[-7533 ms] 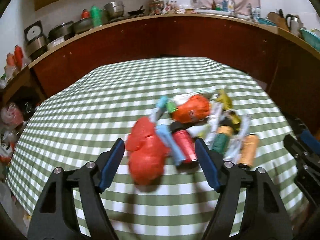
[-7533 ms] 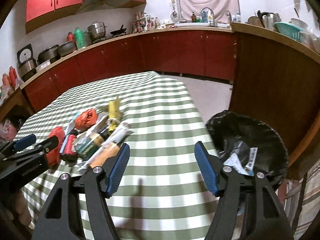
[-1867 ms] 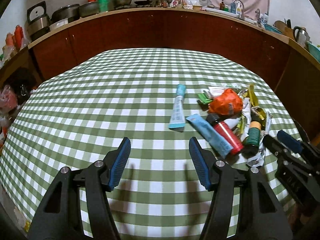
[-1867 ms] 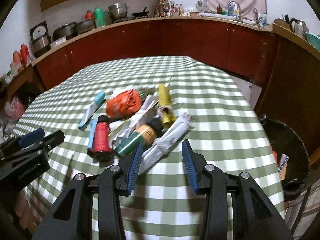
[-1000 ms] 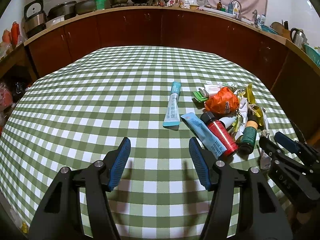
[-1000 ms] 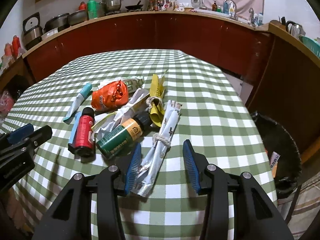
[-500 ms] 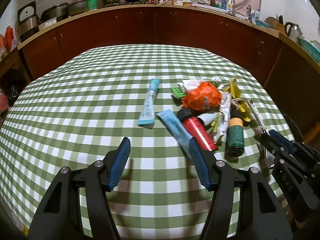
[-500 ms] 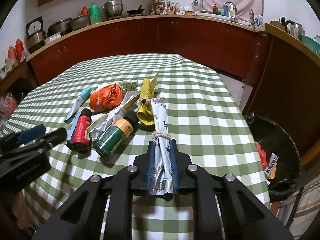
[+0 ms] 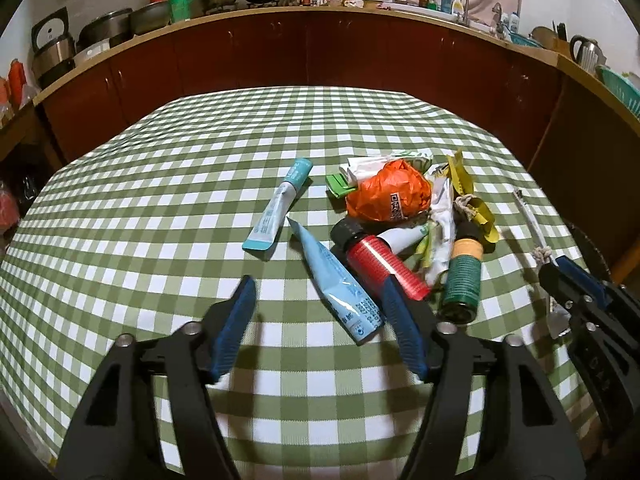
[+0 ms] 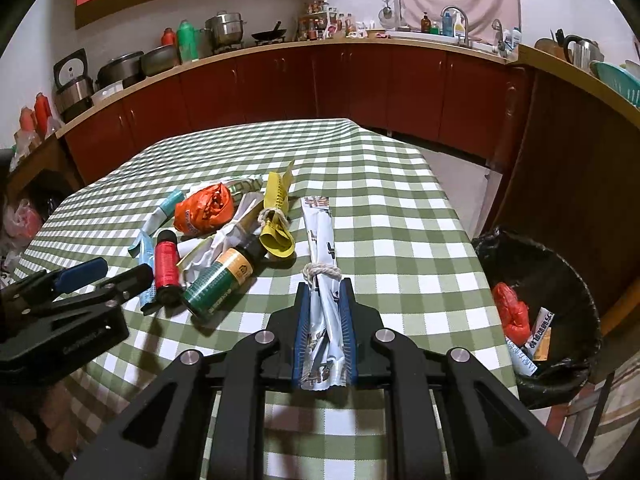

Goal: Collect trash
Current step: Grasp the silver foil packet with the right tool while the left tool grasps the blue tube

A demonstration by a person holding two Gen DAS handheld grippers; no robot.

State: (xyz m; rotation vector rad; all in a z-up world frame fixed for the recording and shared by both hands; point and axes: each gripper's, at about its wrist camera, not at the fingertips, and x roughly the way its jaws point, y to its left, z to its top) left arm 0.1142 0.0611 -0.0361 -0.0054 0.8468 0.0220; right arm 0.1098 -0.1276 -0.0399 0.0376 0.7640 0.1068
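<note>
The right tool (image 10: 323, 326) is closed on a long silver wrapper (image 10: 320, 236) tied with string. Both blue pads press the wrapper's near end, and the rest of the wrapper extends forward over the counter (image 10: 380, 184), which carries a green-and-white checked cloth. To the right of the counter, below its edge, stands a bin (image 10: 560, 280) lined with a black bag. A red bag and some printed wrappers lie inside it.

The left tool (image 9: 320, 312) is open; its jaws have just been widening. A light blue tube (image 9: 340, 288) lies on the cloth between the pads, closer to the right one. No pad presses it. Just to the right of this tube lies a red bottle (image 9: 380, 260) with a black cap. Next to that lies a green bottle (image 9: 462, 276) with an orange band. A second tube (image 9: 280, 204), teal-capped, lies apart to the left of the pile.

Behind the bottles sits a crumpled orange bag (image 9: 390, 196). A yellow wrapper (image 9: 468, 200) tied with string lies beside it, touching the green bottle's neck. White wrappers lie mixed between these items.

In the left wrist view, the right tool appears at the right edge, holding the silver wrapper.
</note>
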